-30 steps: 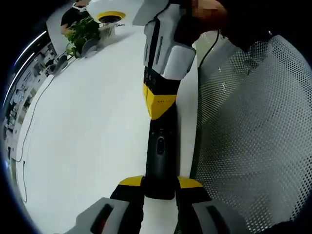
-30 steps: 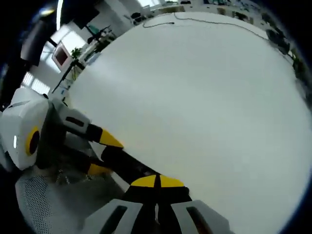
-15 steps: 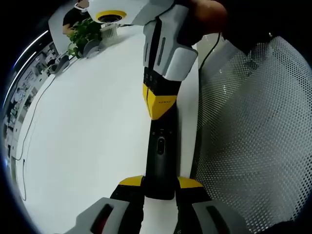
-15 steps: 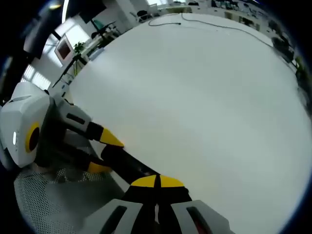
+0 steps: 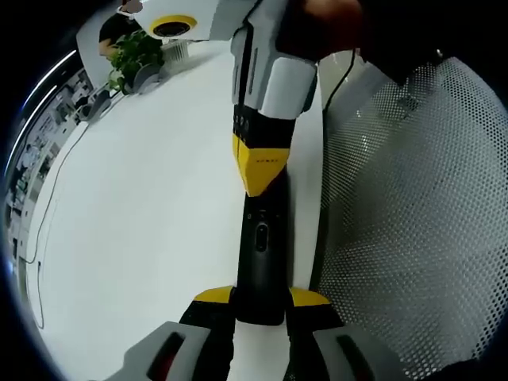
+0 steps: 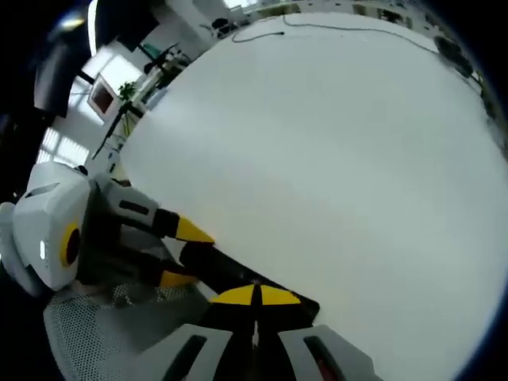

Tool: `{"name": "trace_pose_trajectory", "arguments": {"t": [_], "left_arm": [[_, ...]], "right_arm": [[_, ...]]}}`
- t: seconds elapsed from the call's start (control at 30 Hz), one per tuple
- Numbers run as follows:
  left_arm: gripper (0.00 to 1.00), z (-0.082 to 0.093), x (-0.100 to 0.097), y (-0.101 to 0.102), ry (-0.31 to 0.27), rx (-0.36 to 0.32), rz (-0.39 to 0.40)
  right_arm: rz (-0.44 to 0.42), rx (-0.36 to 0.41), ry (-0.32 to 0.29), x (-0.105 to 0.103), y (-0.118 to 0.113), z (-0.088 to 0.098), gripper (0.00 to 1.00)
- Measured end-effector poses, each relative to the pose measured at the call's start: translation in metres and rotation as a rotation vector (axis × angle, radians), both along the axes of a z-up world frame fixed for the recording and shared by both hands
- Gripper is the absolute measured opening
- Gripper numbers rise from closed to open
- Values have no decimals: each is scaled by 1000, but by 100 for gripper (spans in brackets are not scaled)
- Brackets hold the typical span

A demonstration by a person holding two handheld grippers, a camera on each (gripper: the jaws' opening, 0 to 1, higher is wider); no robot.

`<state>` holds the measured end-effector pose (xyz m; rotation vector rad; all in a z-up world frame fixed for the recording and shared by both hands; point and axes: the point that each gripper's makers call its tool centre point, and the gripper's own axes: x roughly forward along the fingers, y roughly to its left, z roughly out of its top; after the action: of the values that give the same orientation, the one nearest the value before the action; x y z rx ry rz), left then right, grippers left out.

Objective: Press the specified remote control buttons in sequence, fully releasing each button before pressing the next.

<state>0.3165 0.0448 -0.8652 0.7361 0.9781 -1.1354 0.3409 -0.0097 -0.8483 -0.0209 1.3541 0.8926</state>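
Note:
A long black remote (image 5: 260,246) lies lengthwise between the yellow-tipped jaws of my left gripper (image 5: 260,298), which is shut on its near end. Round buttons show on its upper face. My right gripper (image 5: 260,165) comes down from above in the left gripper view, jaws shut, with its yellow tip on the remote's far part. In the right gripper view, my right gripper (image 6: 254,295) is shut, its tips against the black remote (image 6: 218,266). The left gripper (image 6: 181,255) holds the remote from the left.
The white table (image 5: 143,206) spreads to the left, with a thin cable (image 5: 40,230) near its edge and a potted plant (image 5: 135,55) at the far end. A white mesh chair back (image 5: 405,206) stands close on the right. Office desks lie beyond the table.
The right gripper's body has shifted slightly while its tip stays on the remote's far part. The left gripper and remote have not moved.

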Motion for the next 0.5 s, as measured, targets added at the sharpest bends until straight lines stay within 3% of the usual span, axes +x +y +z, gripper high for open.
{"name": "trace_pose_trajectory", "arguments": {"t": [0.13,0.33,0.5], "left_arm": [[24,0,0,0,-2,-1,1],[25,0,0,0,-2,6,-10],[25,0,0,0,0,6,-14]], "right_arm": [[-6,11,70,-9,4,-1,0],[46,-27,40,-14,5,-5,0],[35,-20,58,-13,3,-5,0]]}}
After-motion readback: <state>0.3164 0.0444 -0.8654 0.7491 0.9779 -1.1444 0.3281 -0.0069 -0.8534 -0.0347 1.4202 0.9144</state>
